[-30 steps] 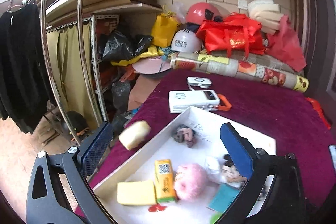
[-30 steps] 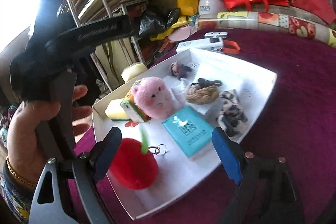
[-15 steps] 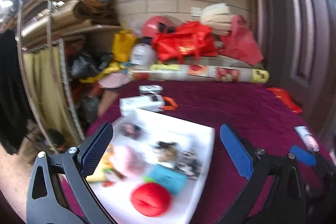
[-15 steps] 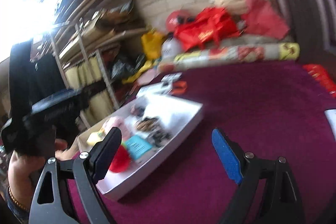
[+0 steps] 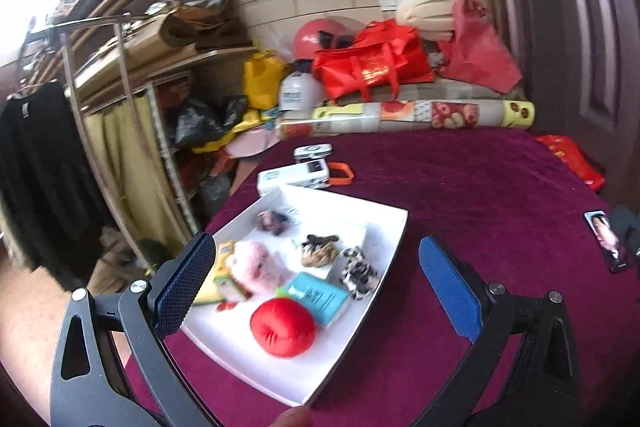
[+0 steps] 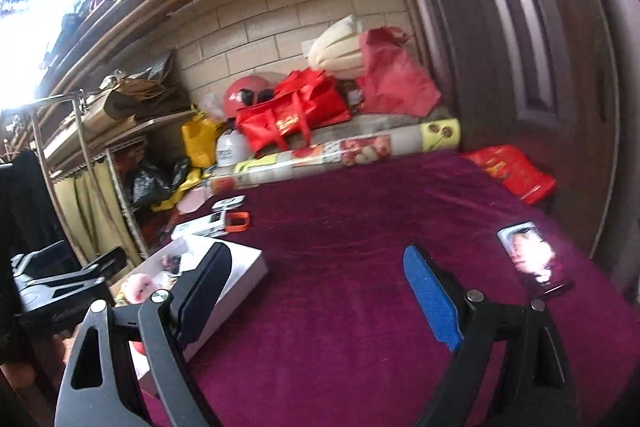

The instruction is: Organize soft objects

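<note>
Plush maroon cloth covers the counter [image 5: 480,195]; a shallow white tray [image 5: 384,267] holds a round red cushion [image 5: 283,326] and fuzzy pink toy [image 5: 256,265]. Both left gripper [image 5: 316,291] and right gripper [image 6: 316,295] have jaws wide apart, holding nothing.
</note>
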Action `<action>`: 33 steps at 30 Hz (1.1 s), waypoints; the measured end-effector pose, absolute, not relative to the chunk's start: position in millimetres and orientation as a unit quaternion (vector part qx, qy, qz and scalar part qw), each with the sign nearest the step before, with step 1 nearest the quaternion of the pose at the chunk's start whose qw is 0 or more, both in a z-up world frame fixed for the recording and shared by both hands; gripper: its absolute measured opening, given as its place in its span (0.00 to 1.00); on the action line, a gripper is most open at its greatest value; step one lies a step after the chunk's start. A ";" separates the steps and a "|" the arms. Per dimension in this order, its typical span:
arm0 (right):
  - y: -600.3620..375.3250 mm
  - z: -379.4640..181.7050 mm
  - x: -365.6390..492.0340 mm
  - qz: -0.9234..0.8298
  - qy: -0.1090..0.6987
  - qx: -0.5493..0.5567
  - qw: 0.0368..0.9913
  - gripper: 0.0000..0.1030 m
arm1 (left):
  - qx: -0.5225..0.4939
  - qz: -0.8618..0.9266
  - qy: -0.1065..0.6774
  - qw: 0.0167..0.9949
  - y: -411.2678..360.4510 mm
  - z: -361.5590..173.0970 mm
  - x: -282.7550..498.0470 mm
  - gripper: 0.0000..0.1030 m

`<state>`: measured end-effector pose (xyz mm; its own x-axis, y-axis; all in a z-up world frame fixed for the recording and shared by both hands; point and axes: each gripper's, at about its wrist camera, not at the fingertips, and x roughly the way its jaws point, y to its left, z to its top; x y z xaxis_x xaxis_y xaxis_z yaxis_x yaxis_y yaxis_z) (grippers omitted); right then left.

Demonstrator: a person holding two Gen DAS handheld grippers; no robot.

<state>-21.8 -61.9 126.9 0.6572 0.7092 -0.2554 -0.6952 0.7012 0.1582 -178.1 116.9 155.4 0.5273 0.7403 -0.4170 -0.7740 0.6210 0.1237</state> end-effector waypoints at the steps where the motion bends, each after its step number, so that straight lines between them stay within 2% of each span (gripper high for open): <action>1: -65.4 128.5 -24.2 0.381 0.138 0.020 0.914 0.86 | -0.038 0.436 0.220 0.872 113.9 155.2 -179.3 1.00; 5: -78.3 136.8 -40.8 0.367 0.077 0.010 0.927 0.86 | -0.032 0.432 0.214 0.876 100.1 158.4 -186.7 1.00; 8: -85.5 140.9 -43.7 0.368 0.060 0.023 0.928 0.88 | -0.042 0.420 0.210 0.882 94.2 162.8 -193.0 1.00; 12: -95.2 139.5 -43.0 0.395 0.061 0.058 0.915 1.00 | -0.043 0.422 0.214 0.880 90.4 164.6 -195.6 1.00; 33: -106.5 130.7 -32.1 0.360 0.108 0.098 0.921 1.00 | -0.068 0.438 0.232 0.866 102.6 153.6 -199.2 1.00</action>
